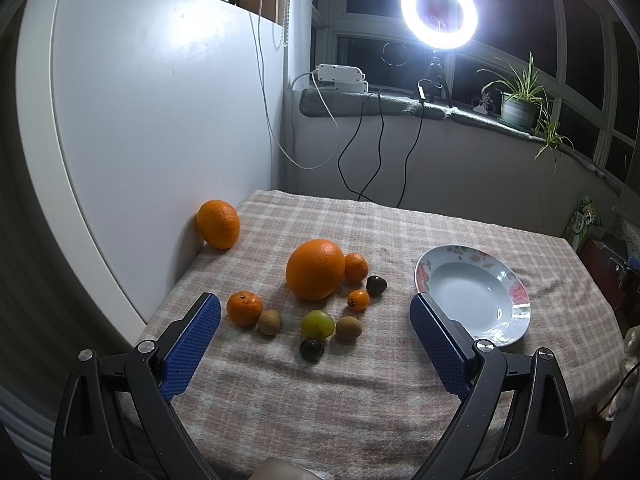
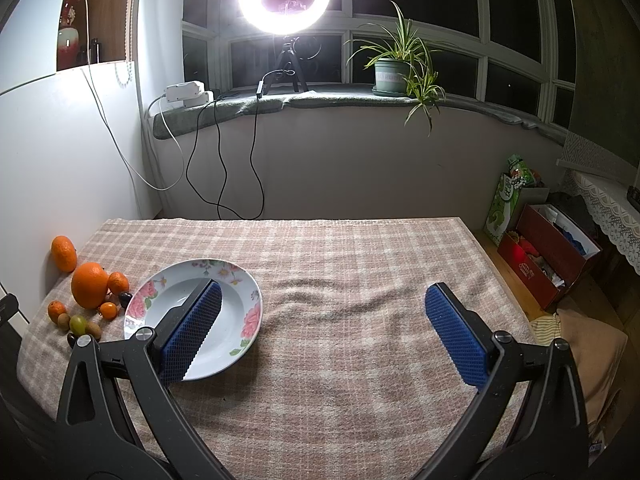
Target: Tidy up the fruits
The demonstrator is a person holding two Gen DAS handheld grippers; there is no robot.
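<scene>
Both tongs, left tongs (image 1: 316, 322) and right tongs (image 2: 324, 312), hang released above the worktop (image 2: 340, 360); left of the plate (image 1: 516, 300), firm, light, roll-prone fruits cluster, so grip the large orange (image 1: 315, 269) across its widest middle.

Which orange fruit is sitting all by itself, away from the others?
The orange against the white panel, at the cloth's far left edge. The big orange and the smaller orange fruits are bunched together nearer the plate.

Your right half of the plaid cloth (image 2: 360, 264) lies open, floral plate (image 2: 236, 280) and fruit cluster (image 1: 320, 300) crowd your left, white panel (image 1: 160, 120) walls that edge.
</scene>
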